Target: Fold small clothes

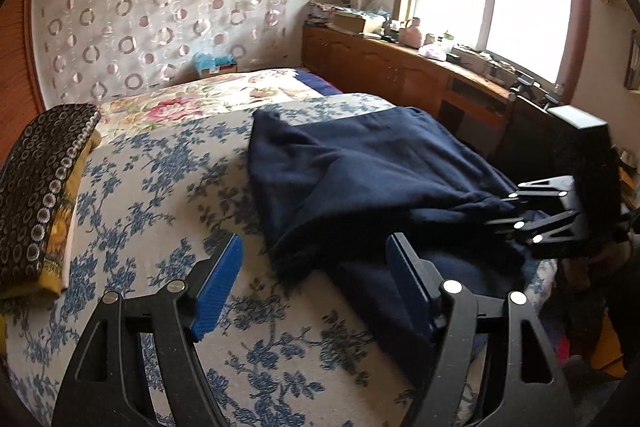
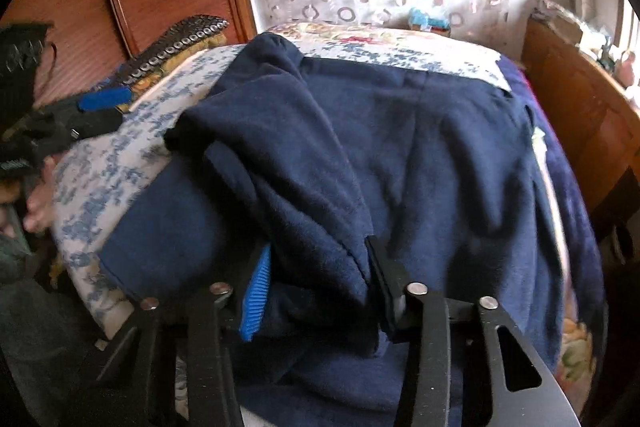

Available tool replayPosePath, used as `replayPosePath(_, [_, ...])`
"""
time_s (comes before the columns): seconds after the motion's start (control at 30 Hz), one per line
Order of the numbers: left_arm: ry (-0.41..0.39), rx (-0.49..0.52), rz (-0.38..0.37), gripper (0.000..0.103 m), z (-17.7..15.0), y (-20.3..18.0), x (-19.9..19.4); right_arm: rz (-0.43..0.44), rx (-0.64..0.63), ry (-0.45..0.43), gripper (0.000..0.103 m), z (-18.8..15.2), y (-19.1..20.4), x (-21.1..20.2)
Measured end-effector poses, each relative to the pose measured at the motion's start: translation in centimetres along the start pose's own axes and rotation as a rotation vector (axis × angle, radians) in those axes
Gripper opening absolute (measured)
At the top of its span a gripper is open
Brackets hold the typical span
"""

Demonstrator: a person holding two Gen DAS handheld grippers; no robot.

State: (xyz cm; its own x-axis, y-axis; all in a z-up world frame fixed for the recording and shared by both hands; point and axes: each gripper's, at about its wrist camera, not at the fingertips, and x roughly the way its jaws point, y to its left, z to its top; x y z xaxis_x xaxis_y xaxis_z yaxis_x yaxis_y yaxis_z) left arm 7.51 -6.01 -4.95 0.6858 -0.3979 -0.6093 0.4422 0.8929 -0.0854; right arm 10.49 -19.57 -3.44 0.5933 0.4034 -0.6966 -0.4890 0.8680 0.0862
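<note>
A navy fleece garment point(image 1: 360, 167) lies rumpled across the bed, one layer flopped over another point(image 2: 400, 147). My left gripper point(image 1: 316, 247) hangs open just above the bedspread at the garment's near-left edge; its blue pads point(image 1: 218, 287) hold nothing, and the cloth's hem lies beside the right finger. In the right wrist view my right gripper point(image 2: 318, 263) has a thick bunched fold of the navy cloth filling the gap between its pads point(image 2: 256, 291). The left wrist view shows that gripper point(image 1: 500, 209) pinching the garment's right edge. The left gripper point(image 2: 114, 109) appears far left.
The bed wears a white spread with blue flowers point(image 1: 160, 187). A folded stack of dark, ring-patterned cloth point(image 1: 36, 195) sits at its left edge. A wooden cabinet point(image 1: 400, 75) with clutter runs under the window on the right. A person's hand point(image 2: 38, 203) shows at left.
</note>
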Motion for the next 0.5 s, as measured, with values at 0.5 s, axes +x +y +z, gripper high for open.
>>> replayPosePath(0.5, [-0.02,-0.019,0.007,0.075,-0.2,0.6,-0.2,0.0,-0.029,-0.17,0.012,1.0,1.8,-4.7])
